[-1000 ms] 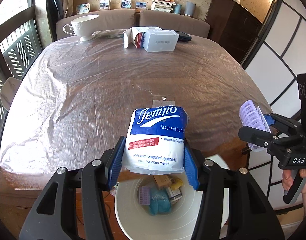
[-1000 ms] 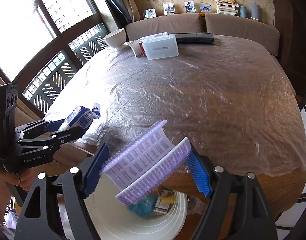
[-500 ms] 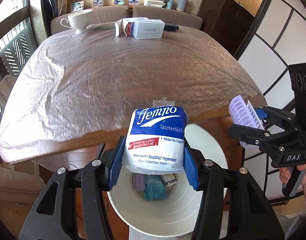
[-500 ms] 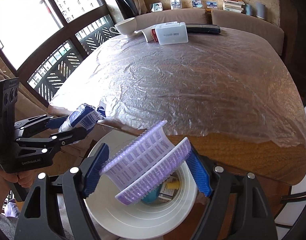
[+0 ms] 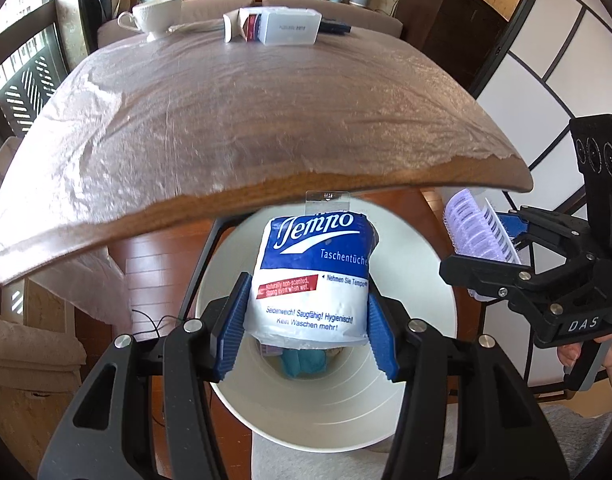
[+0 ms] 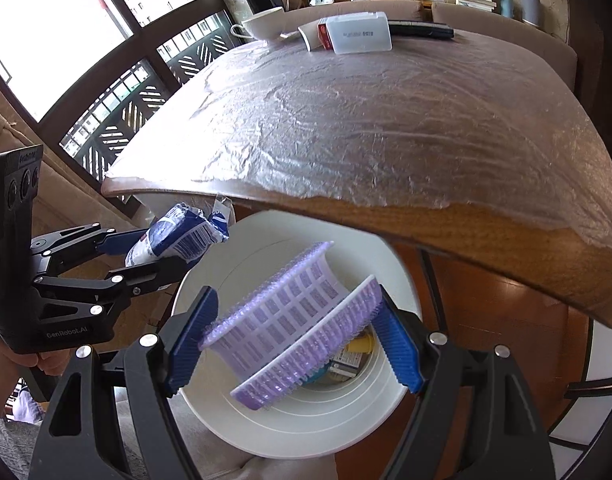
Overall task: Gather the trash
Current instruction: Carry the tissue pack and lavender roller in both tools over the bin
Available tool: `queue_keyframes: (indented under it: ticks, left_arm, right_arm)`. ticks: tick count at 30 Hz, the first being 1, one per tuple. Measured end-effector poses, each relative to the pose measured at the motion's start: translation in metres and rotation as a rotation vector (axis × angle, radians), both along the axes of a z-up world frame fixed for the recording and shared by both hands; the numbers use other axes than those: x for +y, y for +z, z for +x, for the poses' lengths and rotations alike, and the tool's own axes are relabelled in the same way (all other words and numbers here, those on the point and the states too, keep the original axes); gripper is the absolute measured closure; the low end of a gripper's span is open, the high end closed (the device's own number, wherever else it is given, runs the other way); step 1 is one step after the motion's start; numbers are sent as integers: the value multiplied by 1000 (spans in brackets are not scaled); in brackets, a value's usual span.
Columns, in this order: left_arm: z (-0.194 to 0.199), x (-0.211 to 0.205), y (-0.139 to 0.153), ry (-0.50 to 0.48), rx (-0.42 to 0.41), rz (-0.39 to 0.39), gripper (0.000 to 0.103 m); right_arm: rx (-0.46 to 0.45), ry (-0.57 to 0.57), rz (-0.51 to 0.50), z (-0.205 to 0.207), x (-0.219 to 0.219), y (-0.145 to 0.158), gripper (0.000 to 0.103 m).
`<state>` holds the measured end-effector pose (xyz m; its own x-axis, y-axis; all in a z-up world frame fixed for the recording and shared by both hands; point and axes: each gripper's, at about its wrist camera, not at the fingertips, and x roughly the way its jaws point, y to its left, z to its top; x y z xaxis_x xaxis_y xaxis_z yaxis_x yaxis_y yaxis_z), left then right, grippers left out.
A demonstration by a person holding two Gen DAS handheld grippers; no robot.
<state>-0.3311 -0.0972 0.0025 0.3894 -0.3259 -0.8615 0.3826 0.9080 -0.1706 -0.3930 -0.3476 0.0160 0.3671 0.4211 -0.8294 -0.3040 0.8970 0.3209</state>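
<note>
My left gripper [image 5: 306, 320] is shut on a blue and white Tempo tissue pack [image 5: 314, 272] and holds it over the open white trash bin [image 5: 418, 392]. My right gripper [image 6: 293, 344] is shut on a bent purple plastic blister strip [image 6: 289, 328], also over the bin [image 6: 306, 428]. Several bits of trash [image 6: 346, 360] lie at the bin's bottom. The right gripper also shows in the left wrist view [image 5: 482, 260], to the right of the bin. The left gripper with the pack shows in the right wrist view [image 6: 173, 248], at the bin's left rim.
The wooden table [image 5: 386, 184], covered with clear plastic film, juts over the bin's far side. At its far end stand a white cup [image 5: 157, 16], a white box [image 5: 289, 28] and a dark remote [image 6: 422, 30]. Wooden floor [image 5: 145, 276] lies under the table.
Both grippers have drawn back from the table and lowered, each with its item. The bin has come fully into view beneath them, and the table edge now lies beyond both items.
</note>
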Motion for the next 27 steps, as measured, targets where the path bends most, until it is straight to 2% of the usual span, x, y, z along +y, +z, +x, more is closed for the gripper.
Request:
queue_keyframes:
  ticks: [11, 27]
  left_arm:
    - [-7, -3, -25, 30, 55, 30, 49]
    - [-3, -8, -40, 55, 58, 96, 49]
  right_arm:
    - [40, 4, -22, -11, 5, -22, 27]
    - [68, 12, -39, -5, 12, -40, 27]
